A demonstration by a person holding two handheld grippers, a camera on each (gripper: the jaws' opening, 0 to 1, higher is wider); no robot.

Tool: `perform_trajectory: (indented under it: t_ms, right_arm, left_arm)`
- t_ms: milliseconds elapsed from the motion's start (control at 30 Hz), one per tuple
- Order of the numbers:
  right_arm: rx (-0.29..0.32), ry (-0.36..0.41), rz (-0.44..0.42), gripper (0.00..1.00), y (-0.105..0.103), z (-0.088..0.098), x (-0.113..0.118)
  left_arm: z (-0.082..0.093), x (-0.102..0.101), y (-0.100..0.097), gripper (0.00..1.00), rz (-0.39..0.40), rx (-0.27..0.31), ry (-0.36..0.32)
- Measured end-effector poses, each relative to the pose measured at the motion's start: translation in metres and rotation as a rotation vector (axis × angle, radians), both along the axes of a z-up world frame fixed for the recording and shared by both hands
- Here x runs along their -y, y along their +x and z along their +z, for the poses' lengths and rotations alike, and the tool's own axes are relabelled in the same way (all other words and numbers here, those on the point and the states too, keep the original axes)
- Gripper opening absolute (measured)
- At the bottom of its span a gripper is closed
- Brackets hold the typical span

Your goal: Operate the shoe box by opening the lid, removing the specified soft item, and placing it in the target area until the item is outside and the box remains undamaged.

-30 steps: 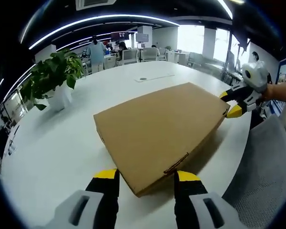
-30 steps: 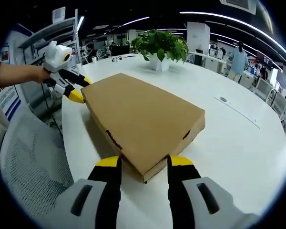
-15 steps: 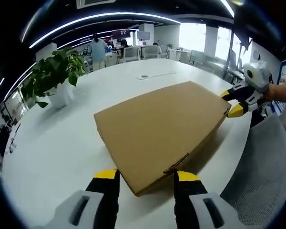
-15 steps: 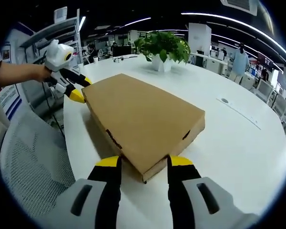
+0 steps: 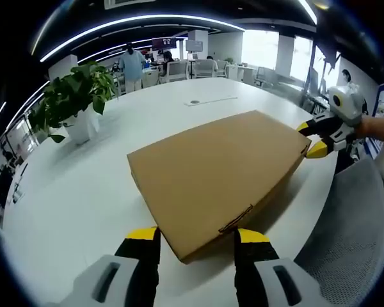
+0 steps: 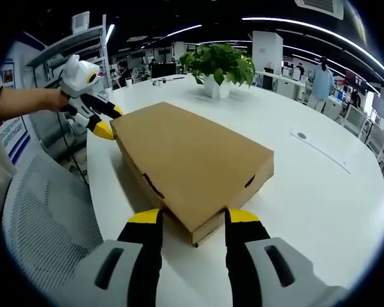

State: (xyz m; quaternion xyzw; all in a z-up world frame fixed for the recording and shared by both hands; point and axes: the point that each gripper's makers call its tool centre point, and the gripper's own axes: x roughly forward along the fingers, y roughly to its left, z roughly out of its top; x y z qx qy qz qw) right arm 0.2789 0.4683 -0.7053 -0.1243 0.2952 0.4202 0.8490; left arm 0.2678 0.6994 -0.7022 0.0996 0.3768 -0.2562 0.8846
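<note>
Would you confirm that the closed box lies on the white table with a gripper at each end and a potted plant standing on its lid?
Not quite: the plant stands on the table beyond the box, not on its lid, as the left gripper view shows. The rest holds.

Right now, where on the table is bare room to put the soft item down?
Bare white table lies between the shoe box and the potted plant, and beyond the box's far side. The near edge, by both grippers and the mesh chair, is crowded.

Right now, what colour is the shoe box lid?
Plain brown cardboard; the shoe box lid shows best in the right gripper view.
</note>
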Motion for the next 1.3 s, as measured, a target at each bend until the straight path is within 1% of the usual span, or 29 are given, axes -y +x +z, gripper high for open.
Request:
perform_trajectory:
  t_ms: [167,400,800,867,1000,1233,1300]
  right_arm:
    - [0.008,0.01,0.003,0.35,0.0,0.007,0.0]
    - [0.027,0.019,0.014,0.36,-0.001,0.017,0.0]
    - [0.065,0.042,0.029,0.38,0.001,0.039,-0.001]
    - [0.084,0.044,0.03,0.37,0.002,0.046,-0.001]
    - [0.116,0.047,0.023,0.34,0.009,0.057,0.0]
    - [0.153,0.057,0.017,0.33,0.02,0.072,0.0]
    - [0.162,0.064,0.012,0.33,0.024,0.077,0.0]
  left_arm:
    - [0.006,0.0,0.0,0.49,0.012,0.01,-0.017]
    - [0.018,0.001,0.001,0.51,0.014,0.028,-0.031]
    - [0.041,0.004,0.003,0.55,-0.009,0.058,-0.03]
    - [0.046,0.003,0.006,0.55,-0.018,0.079,-0.015]
    - [0.06,0.002,0.011,0.54,-0.008,0.106,-0.04]
    - [0.074,0.002,0.022,0.53,-0.014,0.152,-0.032]
    - [0.079,-0.002,0.027,0.49,-0.023,0.187,-0.001]
